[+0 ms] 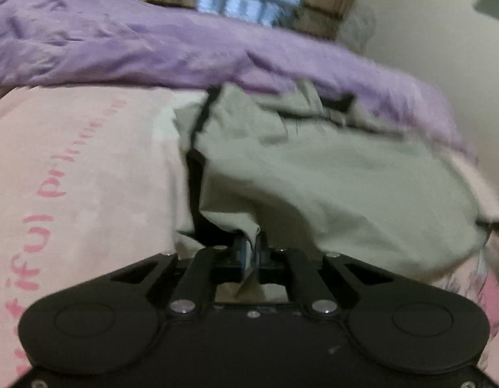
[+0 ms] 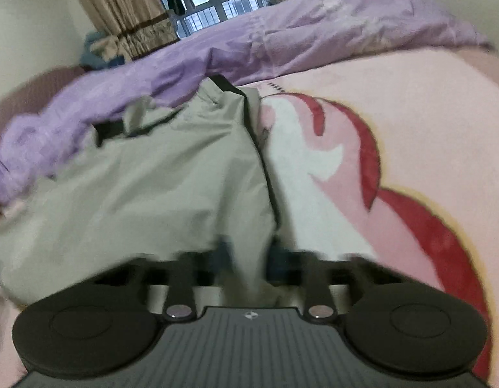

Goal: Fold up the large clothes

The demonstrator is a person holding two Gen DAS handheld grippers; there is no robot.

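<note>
The grey-green jacket [image 1: 330, 174] lies spread on the pink bed blanket [image 1: 81, 168] beside a purple duvet [image 1: 152, 42] (flat, presumably for folding), its near hem pinched in the closed left gripper [image 1: 249, 252] and nearly-closed right gripper [image 2: 246, 258].

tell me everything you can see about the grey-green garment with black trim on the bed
The grey-green garment with black trim looks like thin, crinkled woven fabric with black edging and a black strap-like piece near its far end. It lies rumpled on the pink printed blanket, its far end against the purple duvet. The left gripper and right gripper each pinch its near edge.
</note>
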